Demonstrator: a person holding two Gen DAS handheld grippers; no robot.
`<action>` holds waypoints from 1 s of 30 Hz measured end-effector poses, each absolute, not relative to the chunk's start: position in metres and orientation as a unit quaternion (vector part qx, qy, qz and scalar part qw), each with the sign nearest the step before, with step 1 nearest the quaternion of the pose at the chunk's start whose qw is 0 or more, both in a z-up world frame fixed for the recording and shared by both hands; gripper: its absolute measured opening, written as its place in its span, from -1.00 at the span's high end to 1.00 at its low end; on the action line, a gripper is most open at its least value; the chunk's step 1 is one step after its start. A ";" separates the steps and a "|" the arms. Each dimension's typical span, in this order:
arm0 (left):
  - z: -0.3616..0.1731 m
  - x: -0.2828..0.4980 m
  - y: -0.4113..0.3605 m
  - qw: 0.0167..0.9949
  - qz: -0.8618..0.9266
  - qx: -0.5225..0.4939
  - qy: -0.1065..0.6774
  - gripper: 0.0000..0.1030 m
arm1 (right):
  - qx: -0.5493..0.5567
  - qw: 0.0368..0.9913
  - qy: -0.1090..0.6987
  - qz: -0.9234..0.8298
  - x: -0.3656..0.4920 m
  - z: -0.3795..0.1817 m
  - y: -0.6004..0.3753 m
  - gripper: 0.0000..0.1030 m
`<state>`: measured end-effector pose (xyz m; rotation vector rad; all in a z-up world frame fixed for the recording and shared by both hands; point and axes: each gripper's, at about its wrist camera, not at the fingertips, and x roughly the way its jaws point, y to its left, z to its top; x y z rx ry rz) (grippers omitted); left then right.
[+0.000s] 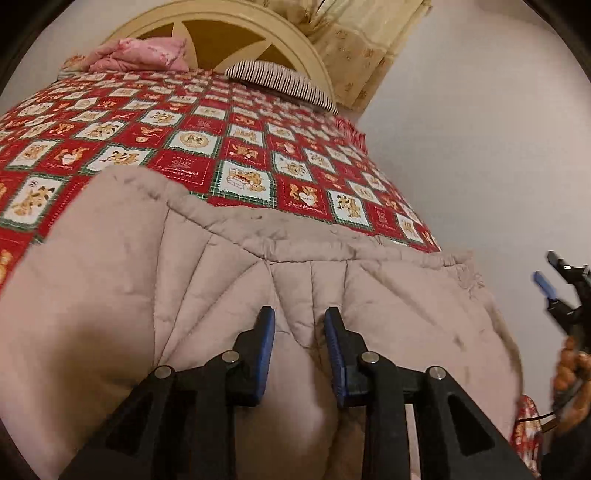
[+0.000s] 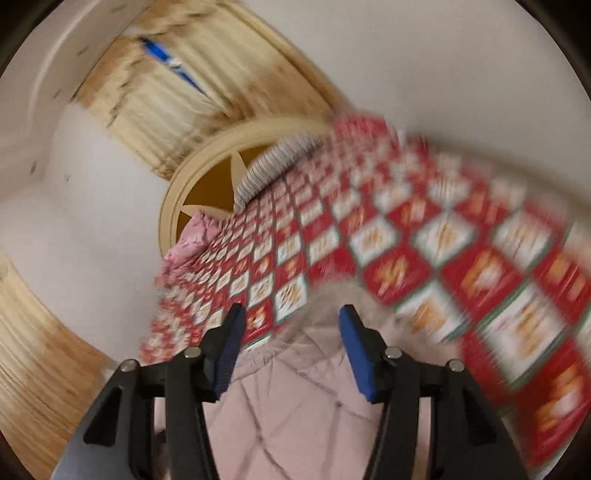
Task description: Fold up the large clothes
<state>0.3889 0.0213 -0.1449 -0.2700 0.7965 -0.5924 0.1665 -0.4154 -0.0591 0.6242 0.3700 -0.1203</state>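
A beige quilted padded coat (image 1: pixel 229 280) lies on the near end of a bed with a red patchwork cover (image 1: pixel 155 129). My left gripper (image 1: pixel 300 317) sits low over the coat, its blue-padded jaws apart with a bulge of coat fabric between them. My right gripper (image 2: pixel 291 314) is open and empty, tilted, above the coat's edge (image 2: pixel 295 406); its view is blurred by motion. The right gripper also shows at the right edge of the left wrist view (image 1: pixel 550 273), off the bed's side, jaws apart.
A striped pillow (image 1: pixel 284 83) and a pink bundle (image 1: pixel 144 55) lie at the head of the bed by a cream arched headboard (image 1: pixel 236 22). Yellowish curtains (image 1: pixel 362 48) hang behind. A white wall (image 1: pixel 480 155) runs along the bed's right side.
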 end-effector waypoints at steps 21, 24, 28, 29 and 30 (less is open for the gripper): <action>-0.154 0.387 -0.015 0.884 -0.290 -0.037 0.365 0.18 | 0.193 0.915 0.336 -0.117 0.196 -0.163 -0.410 0.20; -0.155 0.386 -0.023 0.889 -0.278 -0.014 0.363 0.18 | 0.214 0.912 0.329 -0.116 0.197 -0.168 -0.416 0.26; -0.157 0.387 -0.032 0.895 -0.258 0.018 0.363 0.18 | 0.223 0.907 0.335 -0.126 0.207 -0.167 -0.418 0.33; -0.158 0.387 -0.033 0.896 -0.253 0.023 0.363 0.18 | 0.216 0.906 0.341 -0.130 0.211 -0.166 -0.416 0.33; -0.158 0.387 -0.033 0.897 -0.250 0.026 0.364 0.18 | 0.199 0.901 0.358 -0.143 0.212 -0.159 -0.410 0.33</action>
